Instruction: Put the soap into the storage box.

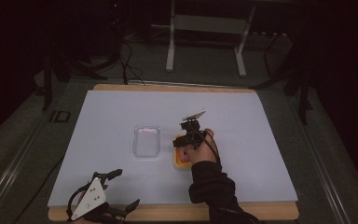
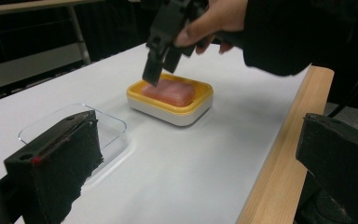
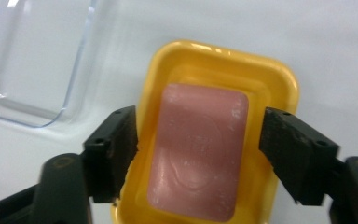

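Early stage, judging by how things lie: pink soap bar [image 3: 198,151] lying flat in the yellow soap dish [image 3: 279,79], not yet gripped, not yet lifted. Dish standing on the white surface [image 1: 261,140], roughly mid-surface, just to the right of the clear plastic lid [image 1: 147,141], close beside it but apart.

Right hand-held gripper [image 3: 198,149] poised directly above the dish, jaws spread wide, one on either side of the bar. Left jaw over the dish's rim, perhaps brushing it; right jaw over the opposite rim. No contact with the soap itself discernible. Seen from the left gripper view, right hand-held gripper [image 2: 154,73] pointing steeply down with its tips at about the level of the bar's top.

Left hand-held gripper [image 1: 121,189] idle at the near left corner of the surface, well apart from dish and lid, jaws wide open and holding nothing.

Done so far, apparently: lid off and set aside, approach and alignment over the bar. Left to do, probably: lower a little more, close on the bar's long sides, lift it clear. Destination impossible to tell. Soap likely slippery, so a centred grip advisable.
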The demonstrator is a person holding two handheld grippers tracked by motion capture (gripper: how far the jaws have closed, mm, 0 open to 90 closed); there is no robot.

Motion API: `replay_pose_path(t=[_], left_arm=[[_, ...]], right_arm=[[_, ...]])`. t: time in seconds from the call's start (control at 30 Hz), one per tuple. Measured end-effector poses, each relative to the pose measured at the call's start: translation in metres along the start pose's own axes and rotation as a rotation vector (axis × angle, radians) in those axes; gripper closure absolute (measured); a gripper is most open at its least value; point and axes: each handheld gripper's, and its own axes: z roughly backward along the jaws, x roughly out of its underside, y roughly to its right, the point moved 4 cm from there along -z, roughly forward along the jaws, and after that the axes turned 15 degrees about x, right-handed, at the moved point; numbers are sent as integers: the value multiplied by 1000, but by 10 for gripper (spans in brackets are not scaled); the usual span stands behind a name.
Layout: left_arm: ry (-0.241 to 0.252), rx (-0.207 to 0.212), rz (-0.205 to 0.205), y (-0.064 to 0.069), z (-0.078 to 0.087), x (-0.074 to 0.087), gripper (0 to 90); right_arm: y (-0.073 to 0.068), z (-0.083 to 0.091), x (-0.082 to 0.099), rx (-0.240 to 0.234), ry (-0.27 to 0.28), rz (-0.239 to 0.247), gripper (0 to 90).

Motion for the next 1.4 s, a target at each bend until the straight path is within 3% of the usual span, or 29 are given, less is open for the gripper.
replay_pose_path(t=[0.13, 0.27, 0.57, 0.77, 1.0, 1.23, 1.4], left_arm=[[-2, -2, 0, 0, 0, 0, 3], [0, -2, 4, -1, -1, 0, 3], [-13, 4, 3, -1, -2, 1, 3], [-21, 0, 1, -1, -3, 2, 3], [-20, -5, 6, -2, -3, 3, 3], [-26, -10, 6, -2, -3, 3, 3], [-17, -20, 12, -1, 0, 3, 3]], right_arm=[[5, 13, -3, -92, 37, 38, 146], [13, 24, -6, -117, 97, 91, 133], [39, 30, -1, -164, 151, 199, 117], [62, 35, 10, -180, 184, 197, 119], [87, 42, 23, -157, 238, 196, 119], [104, 41, 40, -179, 249, 196, 119], [119, 42, 53, -203, 290, 174, 132]])
